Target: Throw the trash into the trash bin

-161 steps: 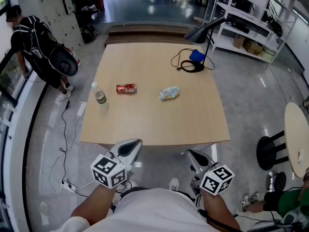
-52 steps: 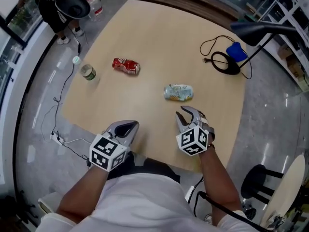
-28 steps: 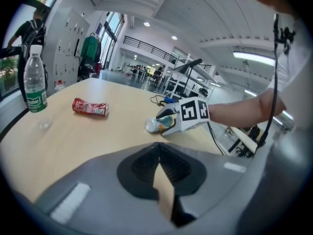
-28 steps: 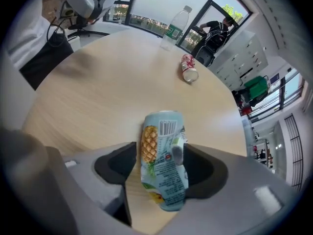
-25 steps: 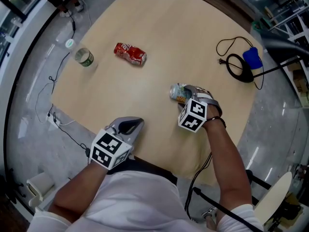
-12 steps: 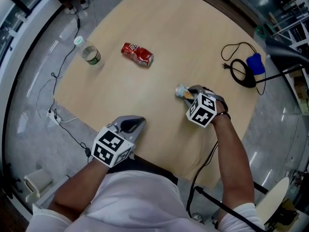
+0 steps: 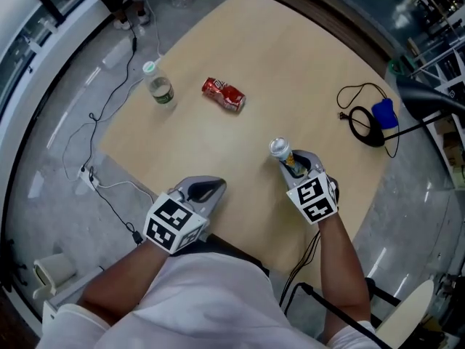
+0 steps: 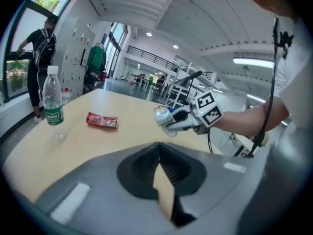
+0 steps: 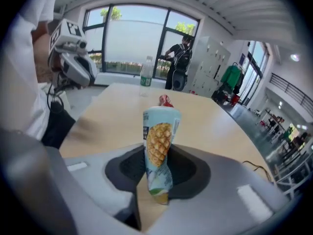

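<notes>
Tabletop [image 7: 218,144] below: right tongs [image 7: 296,167], just closing, pinch crushed can [image 7: 280,150] upright; left tongs [image 7: 202,189], seemingly pressed together, empty; bin unseen.

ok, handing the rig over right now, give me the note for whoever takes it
Right gripper: jaws have just been closing on the pineapple-print can, held clear of the table.
Left gripper: shut, empty.
On the table: crushed red can, upright water bottle.
Done: one item picked up.
Left: bin it, then the others; no trash bin in view.
</notes>
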The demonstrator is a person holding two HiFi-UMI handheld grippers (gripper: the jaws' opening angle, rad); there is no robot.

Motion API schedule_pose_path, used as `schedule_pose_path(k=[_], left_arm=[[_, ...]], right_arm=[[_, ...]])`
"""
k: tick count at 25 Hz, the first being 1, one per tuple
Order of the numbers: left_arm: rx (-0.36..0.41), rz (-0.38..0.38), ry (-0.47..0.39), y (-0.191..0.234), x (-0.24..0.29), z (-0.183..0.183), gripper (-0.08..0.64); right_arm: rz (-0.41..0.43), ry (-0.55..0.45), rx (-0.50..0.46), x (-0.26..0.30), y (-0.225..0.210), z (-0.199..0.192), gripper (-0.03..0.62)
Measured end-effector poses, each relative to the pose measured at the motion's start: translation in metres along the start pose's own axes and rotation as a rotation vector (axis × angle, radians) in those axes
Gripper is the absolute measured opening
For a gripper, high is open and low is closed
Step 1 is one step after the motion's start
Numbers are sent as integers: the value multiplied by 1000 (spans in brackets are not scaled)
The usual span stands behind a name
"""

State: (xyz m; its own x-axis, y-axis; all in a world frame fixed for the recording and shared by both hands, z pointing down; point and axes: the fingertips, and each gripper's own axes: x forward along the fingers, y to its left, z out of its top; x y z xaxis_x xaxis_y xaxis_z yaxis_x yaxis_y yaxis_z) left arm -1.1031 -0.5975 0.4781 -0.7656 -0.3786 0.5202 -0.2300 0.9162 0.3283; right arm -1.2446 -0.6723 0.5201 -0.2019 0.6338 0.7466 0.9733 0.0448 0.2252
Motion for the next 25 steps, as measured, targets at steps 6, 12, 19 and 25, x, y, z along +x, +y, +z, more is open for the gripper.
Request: schedule_pose_path(k=[6,12,19,25], left_arm=[[0,66,-100,7,-42,22,8],[-87,186,-235,24,-92,35,9],[-102,313,-338,30,-144,31,9],[-88,349,-404,47,-183,33,9]], right_arm=[[119,-351,319,-59,37,90,110],[205,-574,425,-103,62,156,110],[289,-580,366,-96,106,172,110],[331,-600,322,-86,137,213,110]])
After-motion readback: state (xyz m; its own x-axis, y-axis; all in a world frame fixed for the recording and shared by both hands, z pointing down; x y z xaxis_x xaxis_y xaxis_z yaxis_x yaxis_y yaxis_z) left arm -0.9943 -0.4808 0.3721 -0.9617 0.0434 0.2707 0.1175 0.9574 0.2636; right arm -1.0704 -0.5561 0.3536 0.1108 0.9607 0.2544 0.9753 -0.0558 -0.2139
